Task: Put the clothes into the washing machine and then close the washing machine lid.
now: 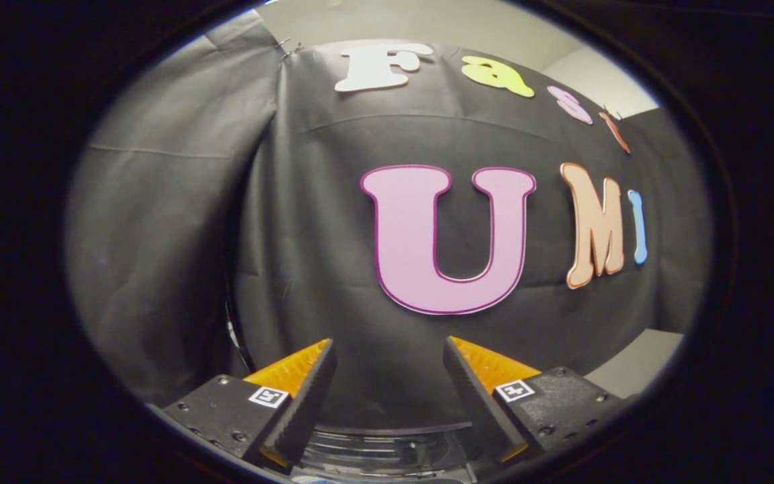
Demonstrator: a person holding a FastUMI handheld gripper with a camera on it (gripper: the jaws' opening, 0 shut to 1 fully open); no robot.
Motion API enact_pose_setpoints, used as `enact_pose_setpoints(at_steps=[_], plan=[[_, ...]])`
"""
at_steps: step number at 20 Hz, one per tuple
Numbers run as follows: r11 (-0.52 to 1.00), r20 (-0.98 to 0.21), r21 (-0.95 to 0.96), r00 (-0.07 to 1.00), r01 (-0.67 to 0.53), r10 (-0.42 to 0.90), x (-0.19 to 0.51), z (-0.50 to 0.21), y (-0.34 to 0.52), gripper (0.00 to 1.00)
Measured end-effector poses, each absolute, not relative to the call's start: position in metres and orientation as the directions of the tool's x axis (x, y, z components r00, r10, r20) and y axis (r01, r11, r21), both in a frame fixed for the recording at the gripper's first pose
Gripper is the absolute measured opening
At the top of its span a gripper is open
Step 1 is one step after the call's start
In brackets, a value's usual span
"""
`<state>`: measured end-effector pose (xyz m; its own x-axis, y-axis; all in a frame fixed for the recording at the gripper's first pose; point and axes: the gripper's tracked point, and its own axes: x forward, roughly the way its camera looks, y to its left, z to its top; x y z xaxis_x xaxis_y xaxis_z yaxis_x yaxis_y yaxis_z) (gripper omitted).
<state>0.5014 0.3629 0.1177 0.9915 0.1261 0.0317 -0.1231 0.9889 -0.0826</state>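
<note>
A: Black cloth hangs as the wall straight ahead, with a pale wall showing above it. Why is the gripper aimed up there?

B: My guess is it's held level, above the work, so the camera looks over the machine and not into it. The fingers stand well apart with nothing between them.

A: And the washer?

B: Low down, just below and between the fingers, there's a curved dark rim with a shiny ribbed part. I take that for the top of the washer, though too little shows to be sure, or to say if the lid is up.

A: Any clothes?

B: I can't tell where they lie from this angle.

A: Anything in the way?

B: Nothing ahead of the fingers but the cloth. The gripper would need tipping down first.
</note>
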Motion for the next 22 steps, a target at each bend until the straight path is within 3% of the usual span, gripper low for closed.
enact_pose_setpoints(at_steps=[4, 14, 15, 16, 22], plan=[[0.979, 0.074, -0.163, 0.988, -0.12, 0.133, 0.518, 0.103, 0.377, 0.96], [0.986, -0.081, -0.131, 0.992, -0.102, 0.092, 0.547, -0.01, 0.379, 0.96], [0.992, -0.096, -0.058, 0.99, -0.111, 0.105, 0.544, -0.009, 0.381, 0.96], [0.989, -0.013, -0.08, 0.992, -0.128, 0.127, 0.547, -0.003, 0.381, 0.96], [0.987, -0.008, -0.074, 0.989, -0.145, 0.145, 0.544, -0.005, 0.381, 0.96]])
